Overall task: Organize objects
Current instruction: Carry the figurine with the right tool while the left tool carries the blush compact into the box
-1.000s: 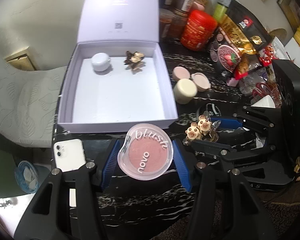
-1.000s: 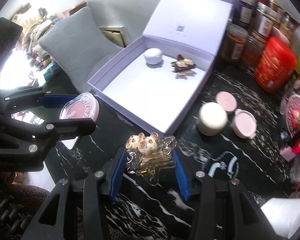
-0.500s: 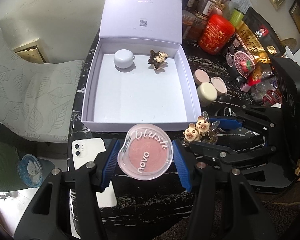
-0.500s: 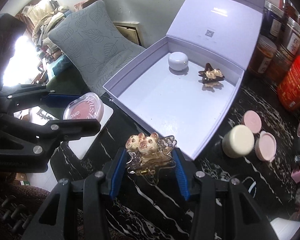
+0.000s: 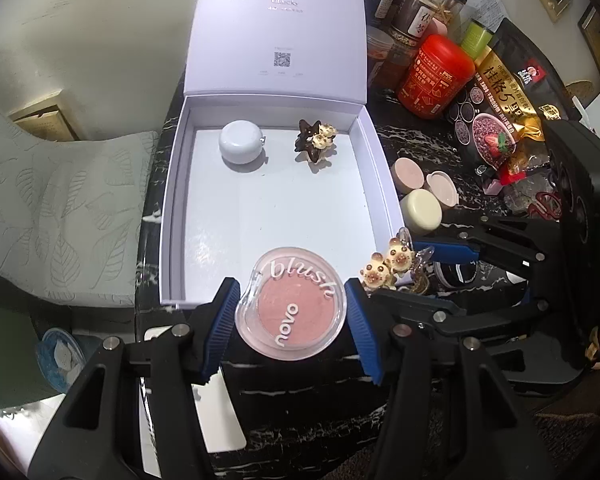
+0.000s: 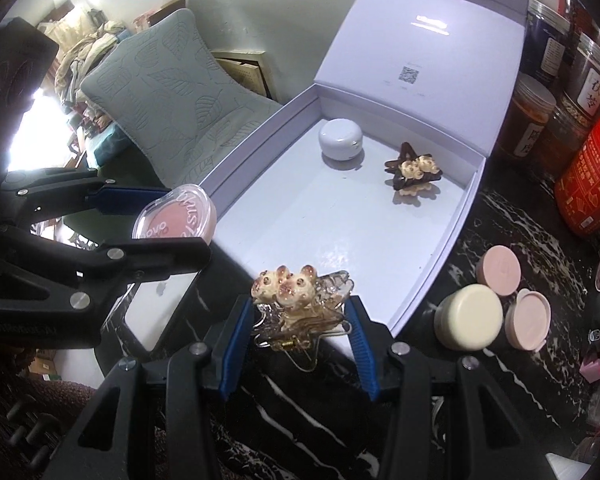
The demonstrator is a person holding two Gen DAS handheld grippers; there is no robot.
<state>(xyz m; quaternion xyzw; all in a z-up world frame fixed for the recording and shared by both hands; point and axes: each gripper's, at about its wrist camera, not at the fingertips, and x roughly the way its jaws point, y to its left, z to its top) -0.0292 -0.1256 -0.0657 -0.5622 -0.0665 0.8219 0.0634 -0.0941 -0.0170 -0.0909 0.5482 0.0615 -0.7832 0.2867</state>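
The left gripper (image 5: pixel 291 312) has its blue fingers (image 5: pixel 220 320) pressed against both sides of a blush compact (image 5: pixel 291 309), which hangs over the near wall of the open white box (image 5: pixel 380 184), the clear lid facing up (the words "blush" and "novo" can be read on it). The right gripper (image 6: pixel 298 322) is clamped on a clear star-shaped hair clip (image 6: pixel 296 300) topped with small bear figures, just outside the near corner of the box and above the black marbled tabletop (image 6: pixel 480 412). Inside the box, near the far wall, sit a round white case (image 5: pixel 241 147) and a dark star clip (image 5: pixel 315 141), a little apart. A cream jar (image 5: pixel 422 209) and two pink lids (image 5: pixel 408 171) stand just right of the box. A white phone (image 6: pixel 160 312) lies on the tabletop under the left gripper.
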